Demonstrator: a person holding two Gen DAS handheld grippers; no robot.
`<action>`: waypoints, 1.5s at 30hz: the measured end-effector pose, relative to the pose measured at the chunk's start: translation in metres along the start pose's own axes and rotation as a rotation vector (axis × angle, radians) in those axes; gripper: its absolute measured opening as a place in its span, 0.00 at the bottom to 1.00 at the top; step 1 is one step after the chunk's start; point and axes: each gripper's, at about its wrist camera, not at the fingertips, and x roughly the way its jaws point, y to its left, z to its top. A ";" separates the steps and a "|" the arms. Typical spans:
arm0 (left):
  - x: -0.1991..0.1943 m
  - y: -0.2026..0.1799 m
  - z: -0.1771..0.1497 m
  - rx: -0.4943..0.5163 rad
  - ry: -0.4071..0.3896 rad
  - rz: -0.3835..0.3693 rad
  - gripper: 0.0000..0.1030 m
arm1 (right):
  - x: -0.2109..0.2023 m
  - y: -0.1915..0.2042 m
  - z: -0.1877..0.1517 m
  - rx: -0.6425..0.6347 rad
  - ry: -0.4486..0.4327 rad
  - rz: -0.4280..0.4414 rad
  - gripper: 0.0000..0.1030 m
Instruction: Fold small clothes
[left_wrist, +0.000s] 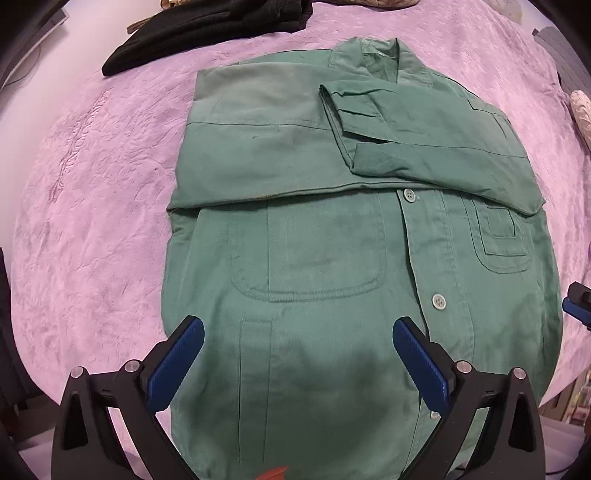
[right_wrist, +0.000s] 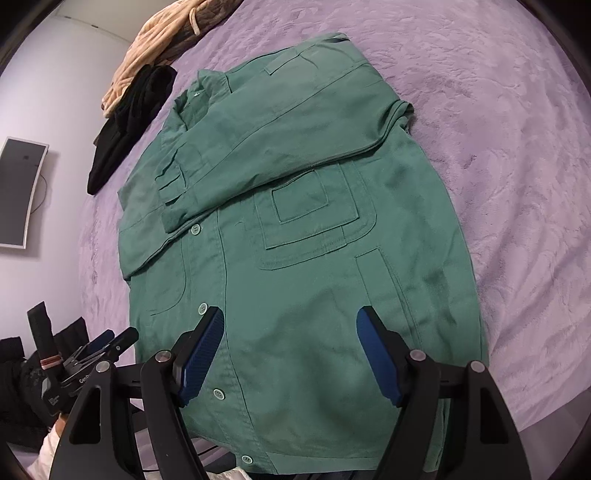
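From the left wrist camera, a green shirt (left_wrist: 314, 236) lies flat on a purple blanket (left_wrist: 92, 221). Both sleeves are folded across the chest, and one cuff (left_wrist: 354, 114) sits near the collar (left_wrist: 376, 55). A row of pale buttons (left_wrist: 438, 301) runs down the front, with a pocket on each side. The left gripper (left_wrist: 297, 360) hangs just over the bottom part of the shirt. Its jaws are wide apart and have nothing between them. A black cloth (left_wrist: 207, 29) lies at the far edge of the blanket. A bit of the other gripper shows at the right edge.

From the right wrist camera, the same green shirt (right_wrist: 314, 221) fills the middle of the purple blanket (right_wrist: 498, 147). The right gripper (right_wrist: 290, 356) is over the shirt's lower part, near the buttons (right_wrist: 202, 308). Its jaws are wide apart too, holding nothing. Far off lie the black cloth (right_wrist: 129, 122) and a peach cloth (right_wrist: 159, 40). The left gripper (right_wrist: 110, 341) shows low on the left.
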 end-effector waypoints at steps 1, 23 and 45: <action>-0.001 0.000 -0.001 -0.003 0.003 -0.001 0.99 | -0.002 0.002 -0.002 -0.005 -0.002 0.000 0.77; -0.013 0.003 -0.021 -0.002 0.010 0.006 0.99 | -0.007 0.016 -0.025 -0.043 0.033 0.044 1.00; -0.004 -0.011 -0.043 -0.030 0.074 0.004 0.99 | 0.008 -0.011 -0.029 0.000 0.130 0.107 1.00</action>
